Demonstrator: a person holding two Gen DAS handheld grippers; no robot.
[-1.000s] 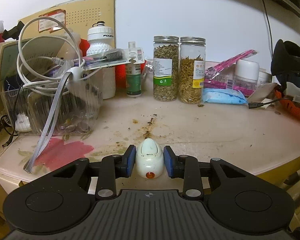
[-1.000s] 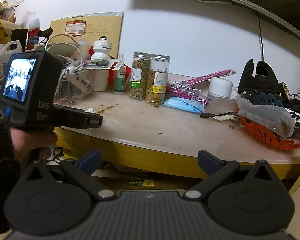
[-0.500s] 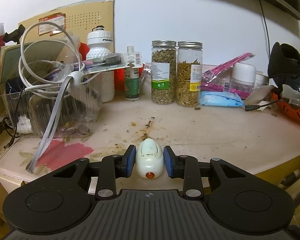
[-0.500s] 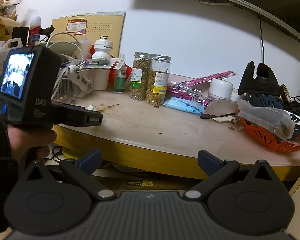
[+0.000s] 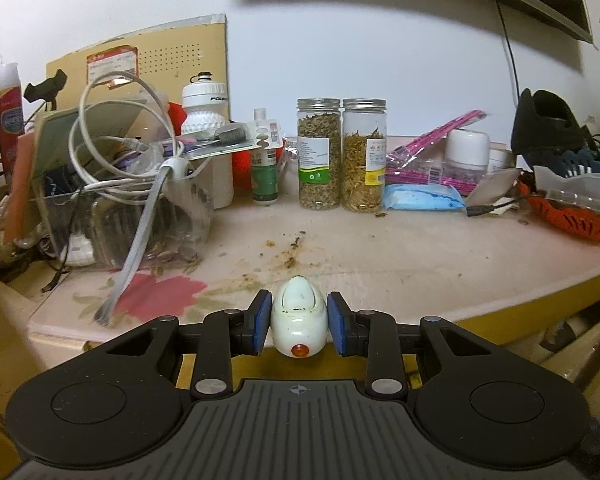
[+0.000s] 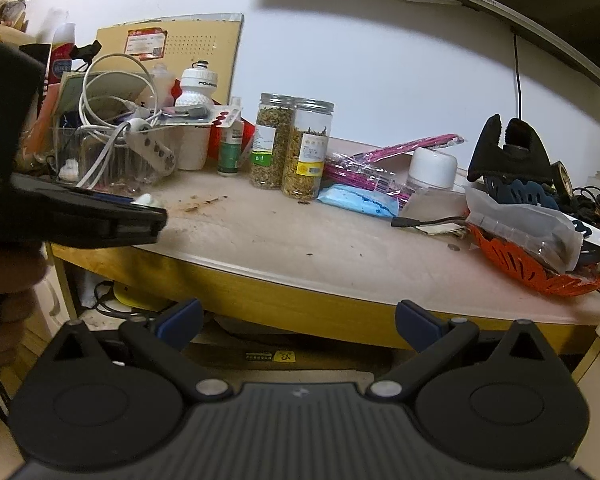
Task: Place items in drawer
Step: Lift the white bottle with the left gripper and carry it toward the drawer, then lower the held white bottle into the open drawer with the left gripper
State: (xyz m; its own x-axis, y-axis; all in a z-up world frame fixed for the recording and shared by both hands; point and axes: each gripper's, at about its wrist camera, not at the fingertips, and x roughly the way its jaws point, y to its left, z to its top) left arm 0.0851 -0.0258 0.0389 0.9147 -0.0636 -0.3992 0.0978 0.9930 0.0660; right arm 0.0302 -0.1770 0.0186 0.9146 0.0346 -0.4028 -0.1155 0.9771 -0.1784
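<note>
My left gripper (image 5: 299,326) is shut on a small white egg-shaped device (image 5: 299,322) with an orange button, held just above the front edge of the table (image 5: 380,264). The device's tip (image 6: 145,200) also shows in the right wrist view, past the left gripper's body (image 6: 80,216). My right gripper (image 6: 298,320) is open and empty, in front of and below the table's yellow front edge (image 6: 300,296). No drawer is in view.
Two herb jars (image 5: 342,154), a green bottle (image 5: 265,164), a white sports bottle (image 5: 206,120) and a clear bin of cables (image 5: 128,200) stand at the back. A blue packet (image 5: 420,197), pink packets, a white jar (image 5: 467,148) and an orange basket (image 6: 532,268) lie right.
My left gripper has drawn back from the table and slightly up, still holding the white device. The right gripper has shifted a little; the left gripper's body now sits further left in its view.
</note>
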